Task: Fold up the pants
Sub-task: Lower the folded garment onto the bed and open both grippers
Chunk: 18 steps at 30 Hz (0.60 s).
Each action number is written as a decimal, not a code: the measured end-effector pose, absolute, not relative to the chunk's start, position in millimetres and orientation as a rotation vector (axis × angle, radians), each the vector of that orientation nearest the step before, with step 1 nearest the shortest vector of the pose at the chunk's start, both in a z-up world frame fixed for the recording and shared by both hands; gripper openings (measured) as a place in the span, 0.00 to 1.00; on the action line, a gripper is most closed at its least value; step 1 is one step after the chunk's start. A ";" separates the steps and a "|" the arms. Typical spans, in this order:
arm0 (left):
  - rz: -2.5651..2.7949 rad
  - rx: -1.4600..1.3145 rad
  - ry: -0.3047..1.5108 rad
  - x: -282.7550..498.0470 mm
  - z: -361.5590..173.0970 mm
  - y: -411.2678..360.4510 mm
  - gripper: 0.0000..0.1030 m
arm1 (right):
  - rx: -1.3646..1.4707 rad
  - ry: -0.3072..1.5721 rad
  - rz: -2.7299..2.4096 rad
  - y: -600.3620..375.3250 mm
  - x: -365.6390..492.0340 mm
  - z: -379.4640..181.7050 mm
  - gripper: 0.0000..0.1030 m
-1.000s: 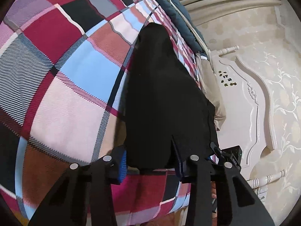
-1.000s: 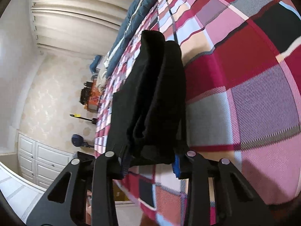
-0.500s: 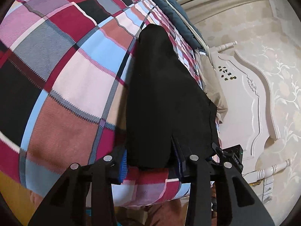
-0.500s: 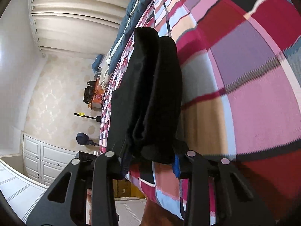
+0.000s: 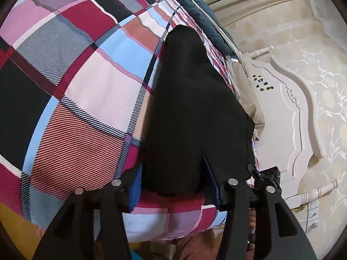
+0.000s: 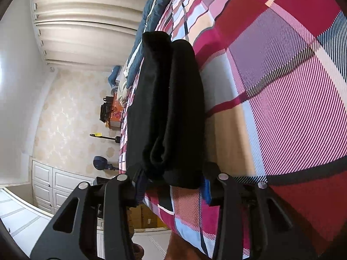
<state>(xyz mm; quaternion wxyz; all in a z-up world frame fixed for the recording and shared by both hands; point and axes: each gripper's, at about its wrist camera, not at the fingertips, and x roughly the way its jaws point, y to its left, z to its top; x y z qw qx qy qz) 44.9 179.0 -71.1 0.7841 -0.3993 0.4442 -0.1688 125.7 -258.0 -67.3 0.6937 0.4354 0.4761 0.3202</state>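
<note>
Folded black pants [image 5: 190,112] lie lengthwise on a plaid bedspread [image 5: 86,86], their near end close to the bed's front edge. My left gripper [image 5: 173,184] straddles that near end. Its jaws are opening, and the blue pads stand just off the fabric on either side. A flap of the pants drapes past the right finger. In the right wrist view the pants [image 6: 169,108] show as a thick rolled fold on the bedspread [image 6: 282,108]. My right gripper [image 6: 173,186] straddles the fold's end with its jaws opening, pads barely clear of the cloth.
A dark blue quilt [image 5: 206,21] and a beige cloth [image 5: 249,99] lie along the far side, by a white carved headboard [image 5: 292,119]. Curtains [image 6: 86,21] and a white cabinet [image 6: 47,184] stand beyond the bed. A person's brown trouser legs [image 5: 190,244] show below the bed edge.
Both grippers sank a little toward the bed with the end of the pants. Their jaws have widened, the left more than the right, easing off the fabric.
</note>
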 end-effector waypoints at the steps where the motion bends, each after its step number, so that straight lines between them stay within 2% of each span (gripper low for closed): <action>1: -0.372 -0.872 0.955 44.8 -72.1 179.9 0.52 | 0.979 1.061 0.718 -258.4 124.6 -67.8 0.40; 4: -0.393 -0.890 0.950 44.7 -72.6 180.6 0.57 | 1.025 1.044 0.739 -262.4 124.4 -71.2 0.45; 7: -0.419 -0.888 0.940 44.8 -70.4 177.1 0.69 | 1.068 1.025 0.762 -266.4 122.8 -73.5 0.48; 9: -0.438 -0.867 0.930 45.0 -65.7 170.6 0.81 | 1.079 1.013 0.768 -269.5 119.9 -75.2 0.49; 12: -0.424 -0.810 0.938 46.1 -62.3 160.9 0.85 | 1.090 0.996 0.776 -272.9 117.5 -77.1 0.52; 18: -0.387 -0.761 0.949 46.1 -58.0 152.8 0.85 | 1.135 0.973 0.780 -278.8 111.5 -78.7 0.54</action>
